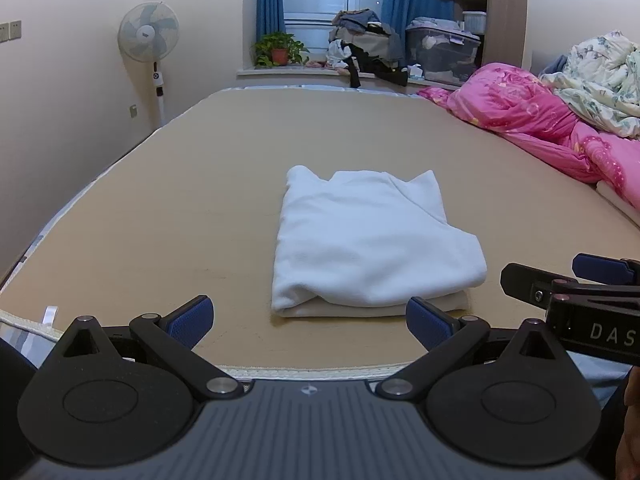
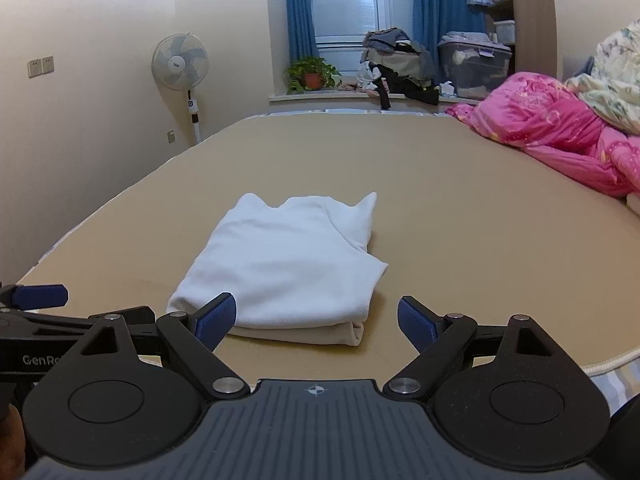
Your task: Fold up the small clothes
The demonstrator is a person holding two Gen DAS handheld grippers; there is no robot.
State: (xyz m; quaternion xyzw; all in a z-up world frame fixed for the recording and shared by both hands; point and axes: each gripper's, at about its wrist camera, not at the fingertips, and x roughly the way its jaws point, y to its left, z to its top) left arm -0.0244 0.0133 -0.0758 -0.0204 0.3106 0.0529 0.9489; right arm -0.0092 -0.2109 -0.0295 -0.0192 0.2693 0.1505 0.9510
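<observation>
A white garment (image 1: 368,240) lies folded into a compact rectangle on the tan bed (image 1: 180,200), with a beige layer showing under its near edge. It also shows in the right wrist view (image 2: 288,264). My left gripper (image 1: 308,320) is open and empty, just in front of the garment's near edge. My right gripper (image 2: 316,320) is open and empty, also just short of the near edge; its left pad overlaps the garment's near left corner in view. The right gripper shows at the right of the left wrist view (image 1: 568,288).
Pink bedding (image 1: 540,120) and a floral quilt (image 1: 600,80) are piled at the bed's right side. A standing fan (image 1: 149,40) is by the left wall. A potted plant (image 1: 280,50), a clothes pile (image 1: 368,48) and a storage box (image 1: 442,52) sit at the window.
</observation>
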